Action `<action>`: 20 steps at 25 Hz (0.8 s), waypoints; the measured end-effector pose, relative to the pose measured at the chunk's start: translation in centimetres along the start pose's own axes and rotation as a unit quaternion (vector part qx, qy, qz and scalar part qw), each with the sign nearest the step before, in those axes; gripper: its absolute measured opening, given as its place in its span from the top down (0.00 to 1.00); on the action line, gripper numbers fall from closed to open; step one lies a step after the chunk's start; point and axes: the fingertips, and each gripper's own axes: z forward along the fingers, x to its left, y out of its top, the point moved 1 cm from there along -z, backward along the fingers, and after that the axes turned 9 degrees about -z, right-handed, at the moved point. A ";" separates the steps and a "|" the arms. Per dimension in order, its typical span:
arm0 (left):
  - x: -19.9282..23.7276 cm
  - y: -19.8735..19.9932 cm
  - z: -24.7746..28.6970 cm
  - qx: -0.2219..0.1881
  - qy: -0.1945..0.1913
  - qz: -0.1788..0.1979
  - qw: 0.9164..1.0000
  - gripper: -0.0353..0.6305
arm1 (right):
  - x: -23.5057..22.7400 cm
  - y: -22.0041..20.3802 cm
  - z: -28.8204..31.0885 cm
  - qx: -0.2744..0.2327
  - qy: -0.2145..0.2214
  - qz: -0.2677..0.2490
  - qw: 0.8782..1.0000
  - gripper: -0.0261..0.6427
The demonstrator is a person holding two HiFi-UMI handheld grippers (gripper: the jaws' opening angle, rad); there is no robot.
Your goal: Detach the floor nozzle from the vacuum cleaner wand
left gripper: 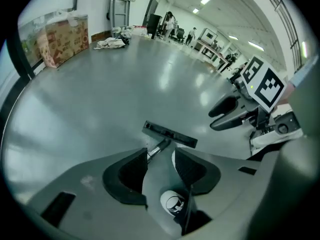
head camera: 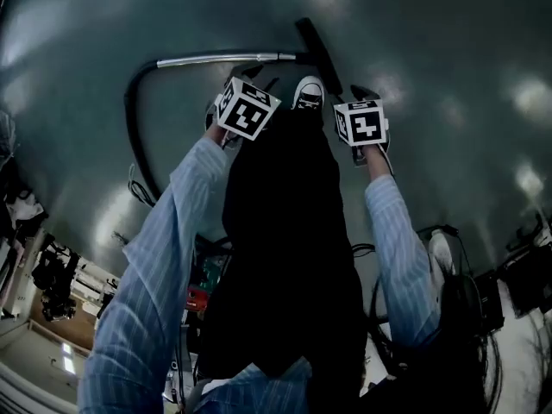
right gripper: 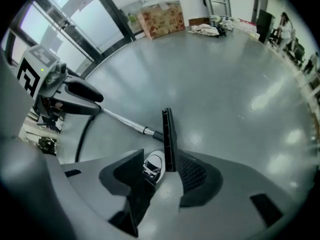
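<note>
Beneath the marker cubes (head camera: 360, 121) in the head view both sets of jaws are hidden, and the black hose (head camera: 134, 119) slips out of sight by the left sleeve (head camera: 155, 266). On the floor (head camera: 448, 41), the floor nozzle (head camera: 319, 54) sits on its wand (head camera: 224, 58), just beyond both tools. The left hand-held gripper (left gripper: 160, 154) and right hand-held gripper (right gripper: 161, 160) hover above it, jaws well apart, gripping nothing.

Smooth grey floor (head camera: 431, 50): glossy, throws back the ceiling lights in soft patches. Slim silver metal wand (head camera: 224, 58): polished, bright glint. Flat black plastic floor nozzle (head camera: 319, 54): matt. Curved black hose (head camera: 128, 119): dull sheen. Pale blue striped cloth sleeves (head camera: 155, 257). Left gripper (left gripper: 161, 156) and right gripper (right gripper: 160, 159): matt grey plastic shells, dark pads (right gripper: 192, 171), the right gripper's finely textured.
</note>
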 end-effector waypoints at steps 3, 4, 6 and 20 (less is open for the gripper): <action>2.1 -2.1 4.8 0.024 0.005 0.047 0.999 0.70 | -1.1 -0.4 4.6 0.016 0.001 -0.034 0.999 0.65; 2.5 -2.9 6.4 0.034 0.004 0.067 0.997 0.70 | -1.5 -0.8 6.1 0.020 0.006 -0.037 0.999 0.64; 3.0 -4.1 9.5 0.055 0.006 0.111 0.992 0.69 | -2.4 -1.3 8.7 0.027 0.012 -0.045 0.999 0.62; 7.1 -7.0 20.7 0.120 0.035 0.282 0.951 0.63 | -3.8 -3.0 17.9 0.055 0.005 -0.070 0.996 0.60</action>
